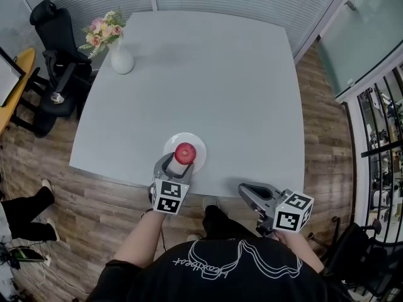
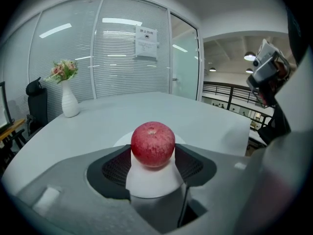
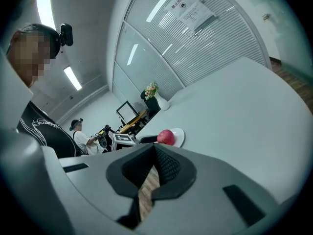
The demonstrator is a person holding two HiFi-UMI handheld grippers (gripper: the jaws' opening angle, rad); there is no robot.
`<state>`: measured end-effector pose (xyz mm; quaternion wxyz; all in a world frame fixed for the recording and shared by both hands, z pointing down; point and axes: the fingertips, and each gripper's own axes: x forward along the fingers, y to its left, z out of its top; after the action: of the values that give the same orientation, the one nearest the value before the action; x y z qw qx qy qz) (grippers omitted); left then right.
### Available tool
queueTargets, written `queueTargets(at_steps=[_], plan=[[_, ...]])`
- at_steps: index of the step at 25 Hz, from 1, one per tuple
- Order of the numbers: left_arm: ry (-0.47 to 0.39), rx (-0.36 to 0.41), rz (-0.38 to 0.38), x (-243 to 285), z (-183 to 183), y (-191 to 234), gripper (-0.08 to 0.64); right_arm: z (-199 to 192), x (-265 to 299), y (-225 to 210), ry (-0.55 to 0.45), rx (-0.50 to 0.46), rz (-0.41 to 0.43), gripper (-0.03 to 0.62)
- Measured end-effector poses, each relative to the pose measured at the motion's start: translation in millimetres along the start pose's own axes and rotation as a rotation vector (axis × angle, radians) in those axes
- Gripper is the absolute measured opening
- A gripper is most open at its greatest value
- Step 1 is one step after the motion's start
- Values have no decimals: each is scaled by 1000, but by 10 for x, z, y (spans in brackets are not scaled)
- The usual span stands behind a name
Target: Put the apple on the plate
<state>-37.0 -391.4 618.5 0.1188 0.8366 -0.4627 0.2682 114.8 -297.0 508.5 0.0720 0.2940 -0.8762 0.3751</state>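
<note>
Left gripper (image 2: 152, 153) hugs the red apple (image 2: 152, 143) with wide jaws, holding it at the middle of the white plate (image 1: 199, 142), likely ready to let go. Right gripper (image 1: 243, 191) waits by the table (image 1: 208, 74) edge, jaws nearly together, holding nothing

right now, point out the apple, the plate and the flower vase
apple (image 2: 153, 143), left gripper view, middle of its red skin
plate (image 1: 199, 150), head view, bare right rim
flower vase (image 1: 121, 61), head view, white belly
</note>
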Motion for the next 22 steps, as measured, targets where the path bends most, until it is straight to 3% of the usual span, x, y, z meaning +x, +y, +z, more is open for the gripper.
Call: queueTargets(at_steps=[8,16,22], plan=[[-7,-26,-1,-14,1,-32,302,-28,-43,57,-1,-1,6,8],[-61,-115,-13,-350,126,21,319,52,-16,365,-46,-38,83,8],[-173,-281,-153,-1043,377,-160,318,118,-33,787,-97,-11,183,7]])
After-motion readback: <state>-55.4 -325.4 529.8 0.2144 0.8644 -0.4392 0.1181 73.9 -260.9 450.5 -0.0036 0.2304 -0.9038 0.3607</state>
